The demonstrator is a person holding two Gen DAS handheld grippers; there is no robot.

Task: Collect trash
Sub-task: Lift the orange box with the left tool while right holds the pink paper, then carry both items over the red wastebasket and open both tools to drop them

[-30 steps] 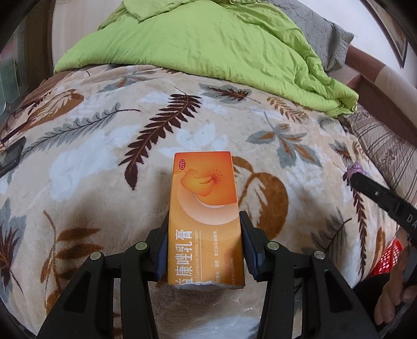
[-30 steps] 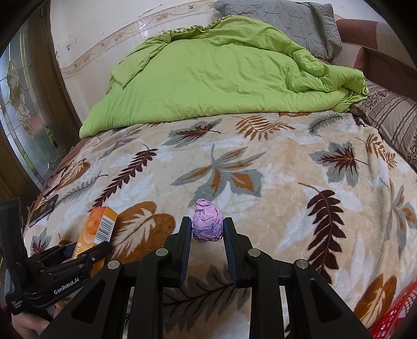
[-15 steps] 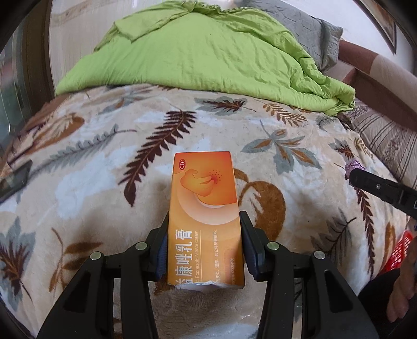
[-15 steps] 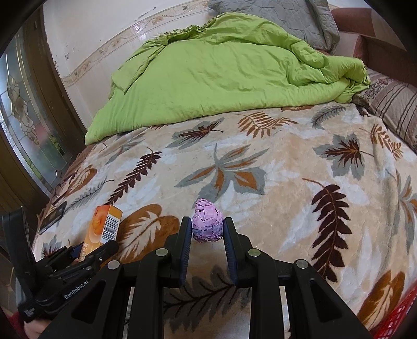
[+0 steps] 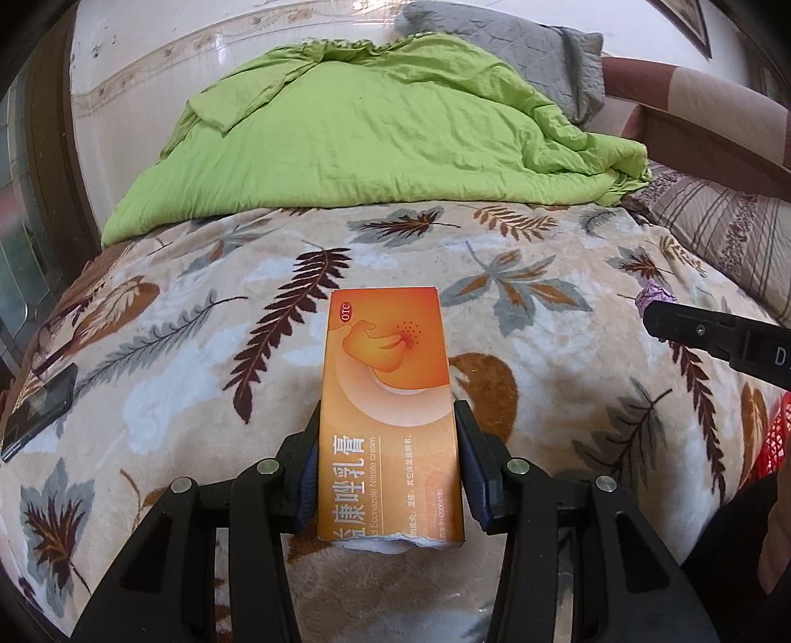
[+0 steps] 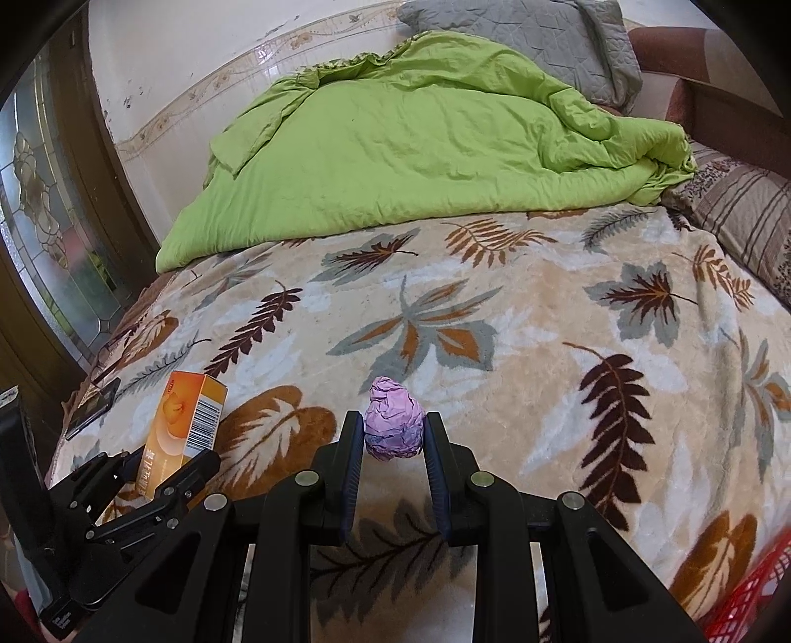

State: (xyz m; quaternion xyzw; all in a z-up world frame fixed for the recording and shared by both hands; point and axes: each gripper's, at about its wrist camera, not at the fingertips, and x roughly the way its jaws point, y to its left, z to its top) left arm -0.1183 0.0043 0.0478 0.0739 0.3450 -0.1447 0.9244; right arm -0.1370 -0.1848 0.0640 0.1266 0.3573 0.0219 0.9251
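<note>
Two tools loaded | left tool point(image 5: 388, 440): orange box point(image 5: 388, 395) | right tool point(image 6: 393, 435): purple wad point(image 6: 394, 425)

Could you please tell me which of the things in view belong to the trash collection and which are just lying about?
Part of the job:
- orange cream box, clamped in the left gripper
- crumpled purple paper ball, clamped in the right gripper
- red basket, possibly the bin

Just lying about:
- green duvet
- grey pillow
- striped pillow
- black phone
</note>
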